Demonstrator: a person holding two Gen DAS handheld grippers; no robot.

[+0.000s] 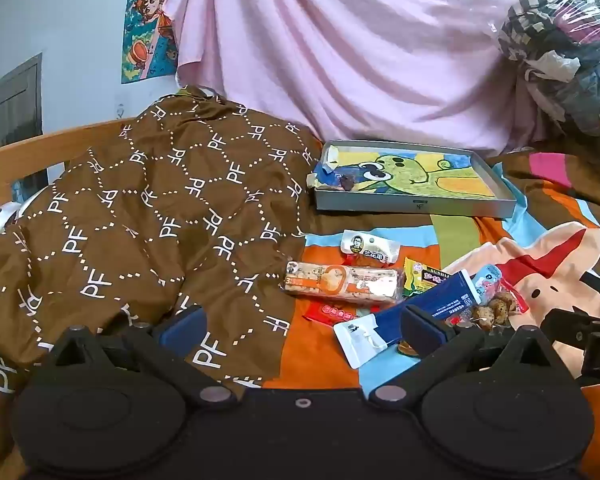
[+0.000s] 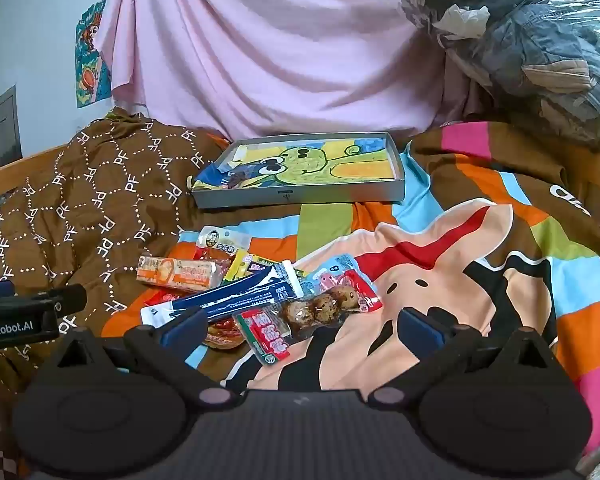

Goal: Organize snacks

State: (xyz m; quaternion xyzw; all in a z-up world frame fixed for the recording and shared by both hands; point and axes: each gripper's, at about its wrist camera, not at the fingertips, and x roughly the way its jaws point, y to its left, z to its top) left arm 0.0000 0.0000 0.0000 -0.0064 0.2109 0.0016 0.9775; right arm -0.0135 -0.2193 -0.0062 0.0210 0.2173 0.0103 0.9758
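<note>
Nearest: two grippers, left gripper [image 1: 302, 330] and right gripper [image 2: 300, 326], jaws spread wide, nothing between them, both low over the bed in front of the snack pile.

Surface: one striped cartoon bedsheet [image 2: 480, 248]; one brown lettered quilt [image 1: 148, 208] heaped left of the tray; one wooden bed rail [image 1: 40, 148] behind the quilt.

Room: one pink hanging cloth [image 1: 340, 48] behind the tray; one clear bag of clothes [image 2: 532, 40] to its right; one wall poster [image 1: 148, 28] to its left.

Tray: one grey tray [image 2: 300, 196], frog picture inside.

Snacks, in front of the tray: one orange biscuit pack [image 2: 180, 274], one dark blue sachet [image 2: 240, 300], one quail-egg pack [image 2: 320, 306], one white pouch [image 2: 220, 242], several more overlapped.
</note>
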